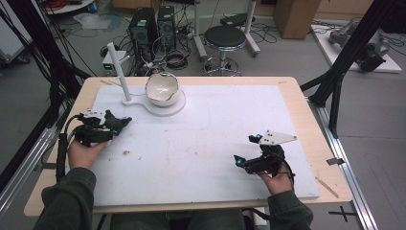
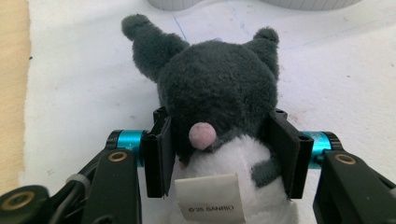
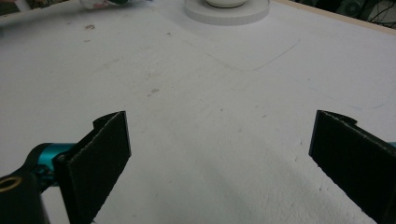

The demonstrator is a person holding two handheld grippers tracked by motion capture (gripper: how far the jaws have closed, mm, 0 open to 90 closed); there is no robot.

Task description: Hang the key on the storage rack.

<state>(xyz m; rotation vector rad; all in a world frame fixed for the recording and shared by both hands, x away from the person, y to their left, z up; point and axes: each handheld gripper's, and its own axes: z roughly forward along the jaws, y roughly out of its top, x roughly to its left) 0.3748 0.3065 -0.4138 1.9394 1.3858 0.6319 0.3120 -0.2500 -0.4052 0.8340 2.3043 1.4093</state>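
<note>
- The left tongs (image 2: 219, 154) were closed on a soft toy (image 2: 219, 102), a dark grey plush animal with a white belly, a small pink tail and a white label
- The two black pads (image 2: 159, 154) pressed the toy's body from both sides, just below the head, so the grip looked firm and well centred
- In the high view the left tongs (image 1: 112, 125) and the toy (image 1: 115, 122) were at the left side of the worktop (image 1: 201, 139), near its edge, and the toy was low on the white mat; I could not tell whether it was touching the mat
- The right tongs (image 3: 219, 154) were wide open with nothing between them, and only the bare white mat lay in front
- In the high view the right tongs (image 1: 246, 149) were at the right side of the worktop, well apart from the toy
- A white bowl (image 1: 162, 89) stood on a round white stand (image 1: 158, 106) with a thin post (image 1: 118, 72), at the far side of the mat
- My judgement: the picking-up step was done as a grasp; lifting and carrying the toy, probably to the bowl, was not yet done
- The bowl looked empty as far as I could see
</note>
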